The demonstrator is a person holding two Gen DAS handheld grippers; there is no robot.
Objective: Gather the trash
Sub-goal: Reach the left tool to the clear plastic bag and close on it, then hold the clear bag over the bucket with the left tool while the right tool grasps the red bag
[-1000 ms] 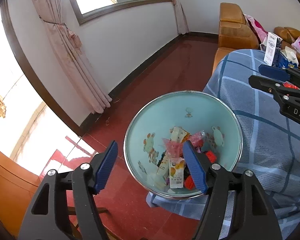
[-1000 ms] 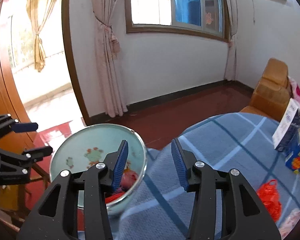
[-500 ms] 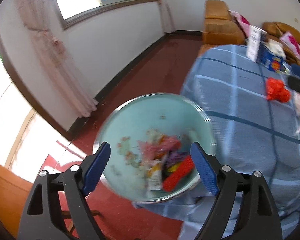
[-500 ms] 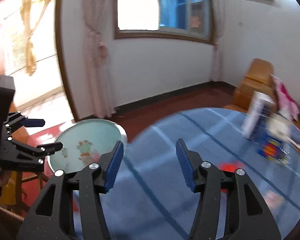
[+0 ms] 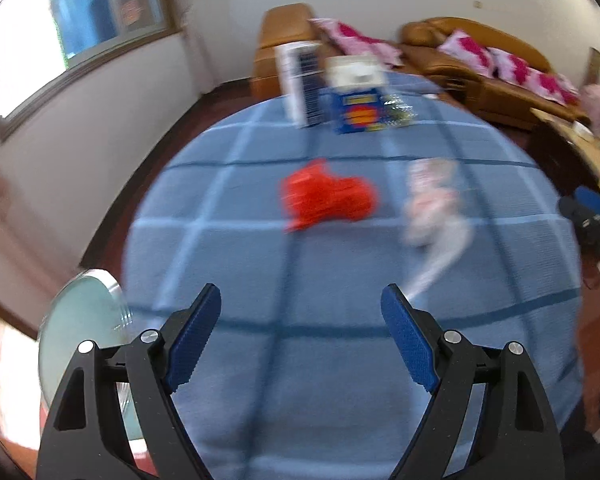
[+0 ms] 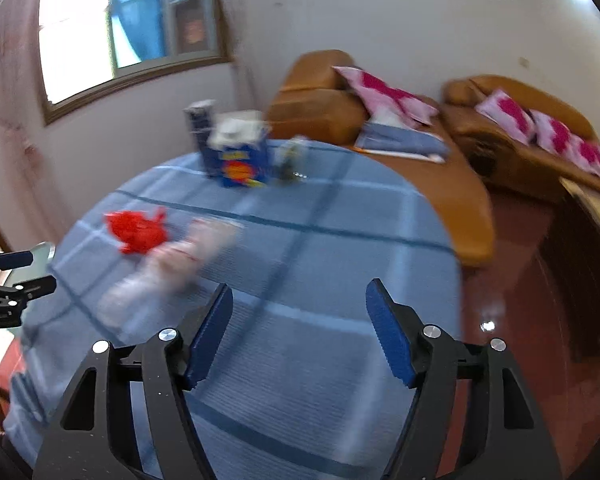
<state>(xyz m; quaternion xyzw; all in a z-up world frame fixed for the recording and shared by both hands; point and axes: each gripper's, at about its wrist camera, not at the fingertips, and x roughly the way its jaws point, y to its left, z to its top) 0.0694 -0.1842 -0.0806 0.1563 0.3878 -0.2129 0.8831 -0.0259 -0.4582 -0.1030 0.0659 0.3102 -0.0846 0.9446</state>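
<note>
A crumpled red net bag lies mid-table on the blue checked cloth. Beside it on the right is a pale clear plastic wrapper. My left gripper hovers open over the near cloth, short of the red bag, with nothing between its fingers. My right gripper is over the cloth to the right of the wrapper; its jaws are opening and hold nothing. The trash basin shows only its rim at the table's left edge. Both views are blurred by motion.
At the table's far side stand a white and blue carton, a blue tissue box and a small clear bottle. Orange sofas with pink cushions line the back wall. A wooden side table adjoins the cloth.
Both grippers have swung right, away from the basin with its trash and over the table. The basin slid to the left edge of view. The right jaws widened.
</note>
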